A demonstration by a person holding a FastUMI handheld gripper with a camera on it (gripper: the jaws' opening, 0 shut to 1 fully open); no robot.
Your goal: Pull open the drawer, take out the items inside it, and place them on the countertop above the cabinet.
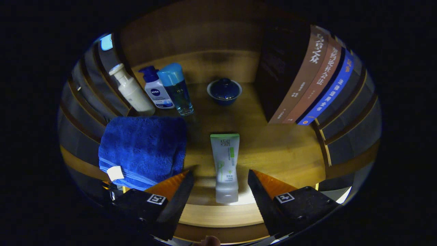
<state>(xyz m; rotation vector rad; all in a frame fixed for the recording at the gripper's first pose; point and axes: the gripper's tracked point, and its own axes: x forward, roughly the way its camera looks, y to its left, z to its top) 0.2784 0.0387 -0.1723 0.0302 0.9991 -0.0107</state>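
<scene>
Tool (221,176) fingers stand wide apart and hold nothing; a white squeeze tube with a green cap and green printing (225,166) lies flat on the wooden table (283,150) between them, touching neither finger. The tube's long axis runs straight away from the tool, its green cap at the far end and its crimped tail nearest, just at the table's front edge. From this I judge the tube already set down on the table, so the coming move is a straight backing-off along that axis, with no sideways drift that would knock it. Its printing is too small to read.

Left of the tube a folded blue terry towel with a white tag (143,150) sits beside the left finger. Beyond it stand a cream pump bottle (131,90), a white bottle with a dark blue pump marked NIVEA (156,90), and a clear blue-capped bottle (177,89). A dark blue lidded bowl (224,91) sits further back. Three upright books (314,78) with Chinese spine titles stand to the right.
</scene>
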